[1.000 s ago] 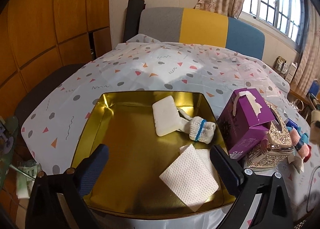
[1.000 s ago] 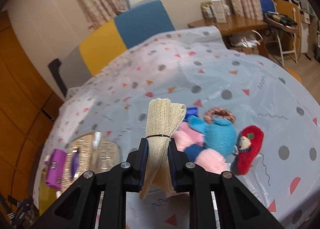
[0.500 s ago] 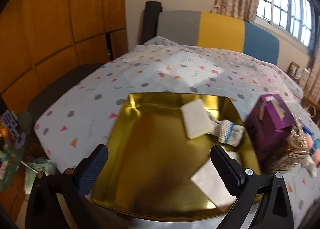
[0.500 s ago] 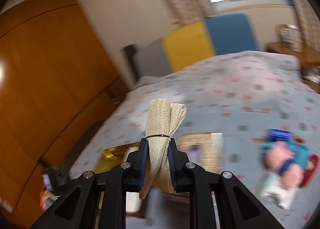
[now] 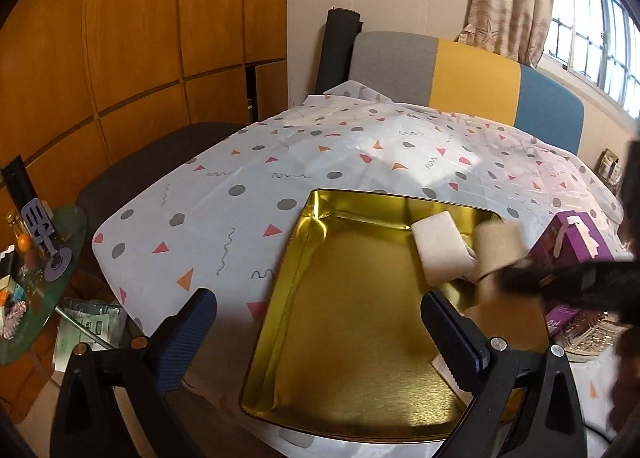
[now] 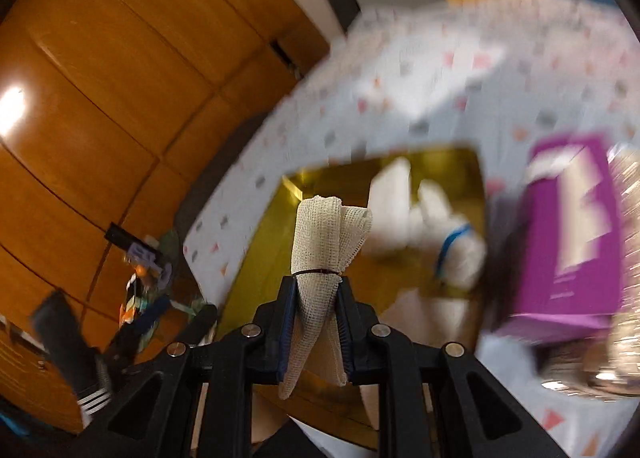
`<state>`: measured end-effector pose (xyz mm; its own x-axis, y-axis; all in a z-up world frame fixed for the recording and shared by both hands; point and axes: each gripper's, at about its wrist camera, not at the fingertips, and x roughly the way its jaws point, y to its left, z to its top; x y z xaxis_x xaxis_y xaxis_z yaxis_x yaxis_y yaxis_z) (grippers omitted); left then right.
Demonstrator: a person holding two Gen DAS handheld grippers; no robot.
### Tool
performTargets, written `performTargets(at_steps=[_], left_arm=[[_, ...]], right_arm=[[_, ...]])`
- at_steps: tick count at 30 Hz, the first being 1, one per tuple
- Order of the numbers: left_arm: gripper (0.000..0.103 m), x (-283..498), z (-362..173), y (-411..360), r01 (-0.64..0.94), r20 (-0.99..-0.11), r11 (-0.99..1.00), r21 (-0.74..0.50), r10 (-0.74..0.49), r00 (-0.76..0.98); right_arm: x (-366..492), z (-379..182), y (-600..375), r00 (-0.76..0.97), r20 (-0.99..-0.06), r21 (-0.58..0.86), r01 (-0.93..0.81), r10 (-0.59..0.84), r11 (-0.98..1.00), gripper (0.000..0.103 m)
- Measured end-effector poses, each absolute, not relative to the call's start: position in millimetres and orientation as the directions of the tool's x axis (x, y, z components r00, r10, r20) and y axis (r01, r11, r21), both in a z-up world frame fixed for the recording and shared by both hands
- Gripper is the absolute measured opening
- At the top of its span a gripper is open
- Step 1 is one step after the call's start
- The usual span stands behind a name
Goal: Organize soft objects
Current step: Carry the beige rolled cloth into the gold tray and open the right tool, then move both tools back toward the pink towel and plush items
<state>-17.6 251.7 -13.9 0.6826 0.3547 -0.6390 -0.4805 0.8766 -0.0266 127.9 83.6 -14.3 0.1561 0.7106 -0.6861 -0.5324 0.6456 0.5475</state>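
**Mia:** Cloth roll (image 6: 326, 254), the beige net one with a thin band round it, is squeezed tight between the jaws of the right gripper (image 6: 316, 322). It hangs in the air above the gold tray (image 5: 340, 338), not inside it yet.

**Ben:** What about the other one?

**Mia:** The left gripper (image 5: 316, 332) is spread wide with nothing in it, low at the near side of the tray.

**Ben:** So what could go wrong?

**Mia:** I think the roll could land on the white sponge (image 5: 440, 248) or the white sock with the blue stripe (image 6: 456, 254). Both lie at the far right of the tray, right under that way in.

**Ben:** Anything else?

**Mia:** The purple tissue box (image 6: 568, 242) stands just beside the tray. A fast swing could bump it. The picture is blurry, so the hand seems to move quickly. And the loose tail under the jaws could catch when they open.
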Motion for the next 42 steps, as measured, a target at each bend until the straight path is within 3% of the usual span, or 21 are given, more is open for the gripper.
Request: performTargets(at_steps=[6,10,14,28,42], left_arm=[[0.103,-18,-18,254,-0.483,-0.643,0.875,-0.018,0.360,0.676],[0.103,-19,-18,254,-0.481,-0.647,0.876,-0.029,0.350,0.678],[0.103,-21,-13,249,-0.465,-0.633,0.885,-0.029,0.344,0.693],[0.103,-24,4,229,-0.415,-0.603,0.909,-0.035,0.312,0.734],[0.103,-18,8,195,-0.317,-0.604,0.948,0.000,0.253,0.755]], right_arm=[[134,-62,109,0.169,-0.800,0.436,-0.497,0.576,0.751,0.028],[135,-69,106,0.196,-0.821,0.390,-0.494,0.536,0.777,0.039],[129,-61,103,0.216,-0.816,0.370,-0.519,0.537,0.771,0.042],[72,8,66,0.497,-0.709,0.141,-0.594,0.500,0.792,0.047],[56,39,-12,0.641,-0.607,0.138,-0.497,0.470,0.857,0.047]])
